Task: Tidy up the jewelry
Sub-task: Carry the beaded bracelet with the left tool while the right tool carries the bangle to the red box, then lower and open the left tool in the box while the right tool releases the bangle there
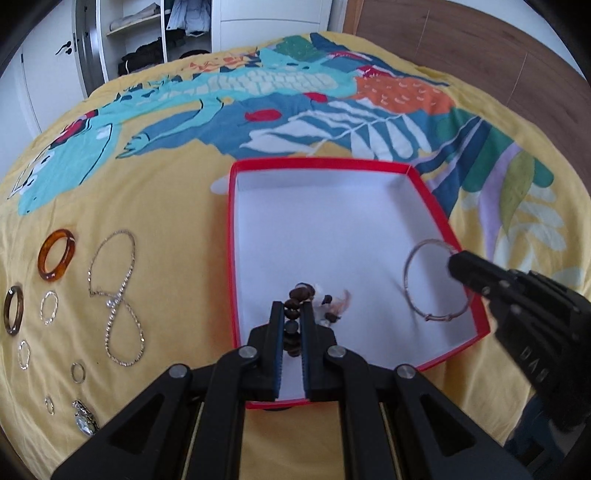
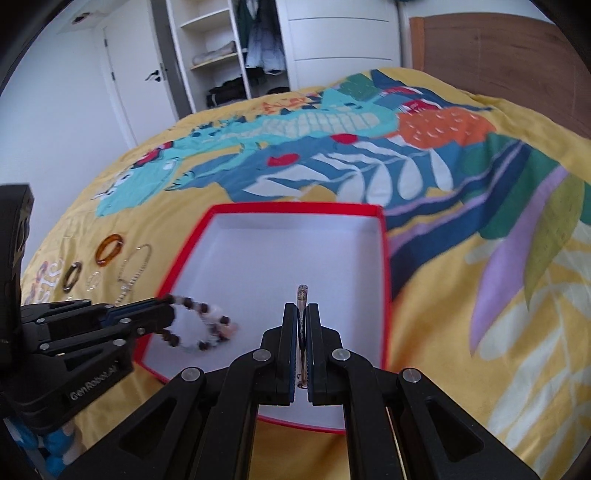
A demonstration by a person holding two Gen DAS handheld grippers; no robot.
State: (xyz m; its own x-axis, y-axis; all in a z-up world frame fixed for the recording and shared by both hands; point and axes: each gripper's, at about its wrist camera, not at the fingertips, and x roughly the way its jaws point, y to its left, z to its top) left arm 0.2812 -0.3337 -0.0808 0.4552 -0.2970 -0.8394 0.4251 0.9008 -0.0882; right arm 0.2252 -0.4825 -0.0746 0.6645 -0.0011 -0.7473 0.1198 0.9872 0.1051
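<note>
A red box [image 1: 232, 236] [image 2: 384, 258] with a white inside lies on the yellow bedspread. My left gripper [image 1: 291, 308] [image 2: 168, 312] is shut on a beaded bracelet [image 1: 300, 295] [image 2: 207, 325] of dark and pale beads, which hangs low over the box's near left part. My right gripper [image 2: 302, 308] [image 1: 452, 262] is shut on a thin metal bangle [image 1: 424, 291] [image 2: 302, 295], seen edge-on in the right wrist view, over the box's right side. Whether either piece touches the box floor I cannot tell.
Left of the box on the bedspread lie an amber ring bangle [image 1: 57, 260] [image 2: 109, 249], a dark bangle [image 1: 14, 310], a long chain necklace [image 1: 118, 299], several small rings [image 1: 48, 306] and a watch [image 1: 84, 422]. A wooden headboard [image 1: 480, 48] and an open wardrobe [image 1: 155, 33] stand behind.
</note>
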